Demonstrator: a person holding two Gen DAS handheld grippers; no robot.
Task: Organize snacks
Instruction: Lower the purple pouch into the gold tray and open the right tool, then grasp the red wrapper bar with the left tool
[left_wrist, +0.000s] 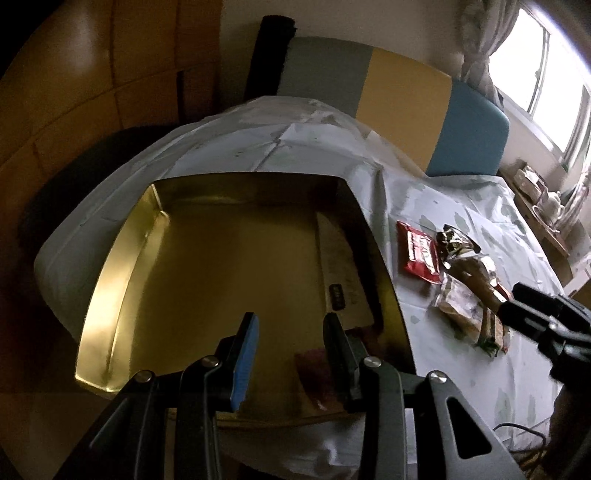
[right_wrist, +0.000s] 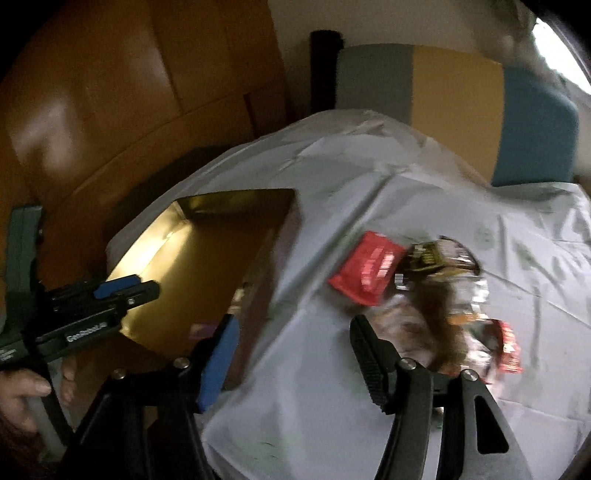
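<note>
A gold-lined open box (left_wrist: 122, 280) sits on the cloth-covered table (left_wrist: 443, 206); it also shows in the right wrist view (right_wrist: 173, 258). Inside it lie a tan flat packet (left_wrist: 343, 273) and a dark red packet (left_wrist: 314, 376). My left gripper (left_wrist: 291, 328) hovers open and empty over the box's near part. To the right of the box lies a pile of snacks: a red packet (left_wrist: 419, 254) (right_wrist: 365, 273), a dark foil packet (left_wrist: 454, 242) (right_wrist: 439, 256) and several brown and clear wrappers (left_wrist: 469, 302) (right_wrist: 443, 325). My right gripper (right_wrist: 295, 339) is open above the table, beside the pile; it shows in the left wrist view (left_wrist: 517, 299).
A grey, yellow and blue cushioned bench (left_wrist: 402, 99) stands behind the table. A wooden cabinet (left_wrist: 74, 74) fills the left. A shelf with a white teapot (left_wrist: 552, 203) stands by the window at the right. The table's left edge runs just past the box.
</note>
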